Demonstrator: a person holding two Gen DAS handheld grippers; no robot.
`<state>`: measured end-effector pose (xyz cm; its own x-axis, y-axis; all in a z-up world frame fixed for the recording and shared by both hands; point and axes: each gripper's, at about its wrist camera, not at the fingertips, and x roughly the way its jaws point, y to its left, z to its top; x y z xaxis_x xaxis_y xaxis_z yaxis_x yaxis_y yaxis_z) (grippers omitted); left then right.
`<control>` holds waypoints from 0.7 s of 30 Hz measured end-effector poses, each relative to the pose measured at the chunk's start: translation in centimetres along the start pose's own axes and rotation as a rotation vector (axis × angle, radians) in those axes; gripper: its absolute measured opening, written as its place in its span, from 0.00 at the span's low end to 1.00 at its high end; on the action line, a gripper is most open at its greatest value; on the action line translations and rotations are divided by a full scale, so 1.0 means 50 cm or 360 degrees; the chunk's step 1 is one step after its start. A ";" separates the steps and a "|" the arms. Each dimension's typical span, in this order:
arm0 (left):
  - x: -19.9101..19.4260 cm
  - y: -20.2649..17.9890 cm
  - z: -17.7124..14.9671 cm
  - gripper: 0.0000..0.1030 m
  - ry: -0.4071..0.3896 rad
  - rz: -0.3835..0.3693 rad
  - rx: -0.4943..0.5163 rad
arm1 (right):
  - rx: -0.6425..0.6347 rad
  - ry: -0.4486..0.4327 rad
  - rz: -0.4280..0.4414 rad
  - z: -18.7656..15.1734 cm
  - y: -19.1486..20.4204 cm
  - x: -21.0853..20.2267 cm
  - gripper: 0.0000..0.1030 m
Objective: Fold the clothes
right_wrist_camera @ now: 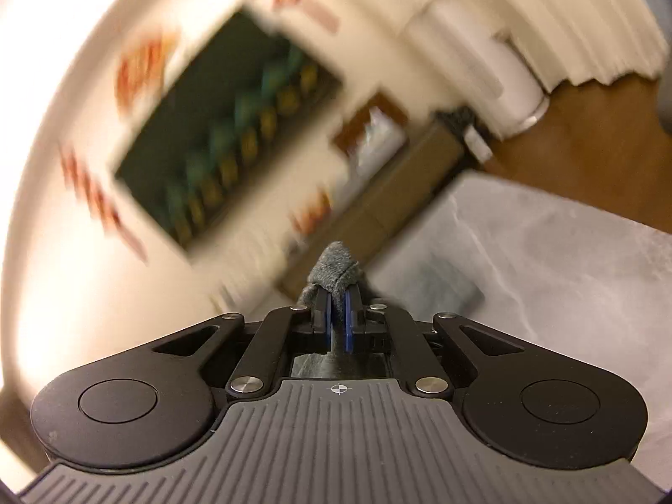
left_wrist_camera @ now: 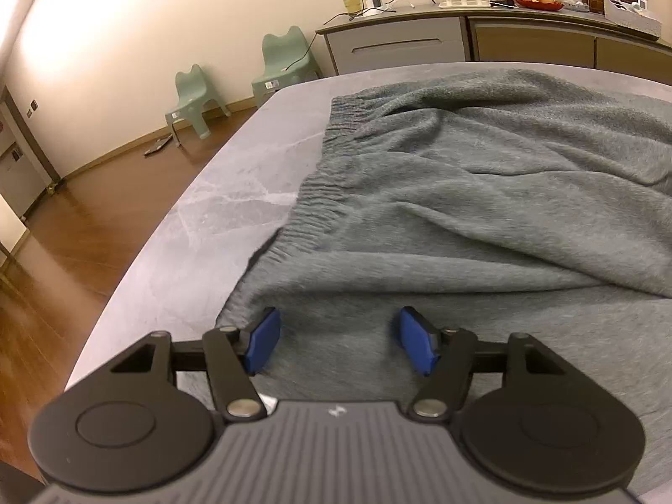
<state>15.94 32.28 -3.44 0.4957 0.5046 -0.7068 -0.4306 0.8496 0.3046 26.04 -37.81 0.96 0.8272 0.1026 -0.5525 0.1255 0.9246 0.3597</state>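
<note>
Grey sweatpants [left_wrist_camera: 483, 193] lie rumpled on a grey marble-look table [left_wrist_camera: 218, 206], their elastic waistband [left_wrist_camera: 319, 176] facing left. My left gripper [left_wrist_camera: 336, 338] hovers low over the near part of the fabric, open, with nothing between its blue pads [left_wrist_camera: 264, 338]. In the right wrist view, my right gripper [right_wrist_camera: 336, 311] is shut on a bunched fold of the grey sweatpants [right_wrist_camera: 336, 269], lifted and tilted so the room behind is blurred. The rest of the garment is hidden from that camera.
Two small green chairs [left_wrist_camera: 197, 101] stand on the wooden floor left of the table. A sideboard [left_wrist_camera: 462, 38] with cables, glassware and fruit runs along the back wall. The table edge [left_wrist_camera: 138, 260] drops off close on the left. A pale table surface [right_wrist_camera: 546, 260] shows at right.
</note>
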 end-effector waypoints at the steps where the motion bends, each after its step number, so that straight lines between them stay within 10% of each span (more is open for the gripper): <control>1: 0.004 -0.001 0.005 0.64 0.0004 0.0007 0.0002 | -0.0011 -0.0011 -0.0021 0.004 0.002 0.006 0.04; 11: -0.010 -0.025 0.020 0.60 -0.0012 0.0055 0.0074 | -0.0121 -0.0117 -0.0231 0.039 0.024 0.069 0.60; 21: -0.061 -0.066 -0.007 0.61 -0.0048 -0.0170 0.0274 | -0.0178 0.0180 -0.0303 -0.009 -0.041 0.047 0.68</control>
<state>15.61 27.88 -2.53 0.5550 0.4124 -0.7224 -0.2404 0.9109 0.3354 27.47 -39.29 -1.43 0.7272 -0.0427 -0.6851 0.2066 0.9654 0.1591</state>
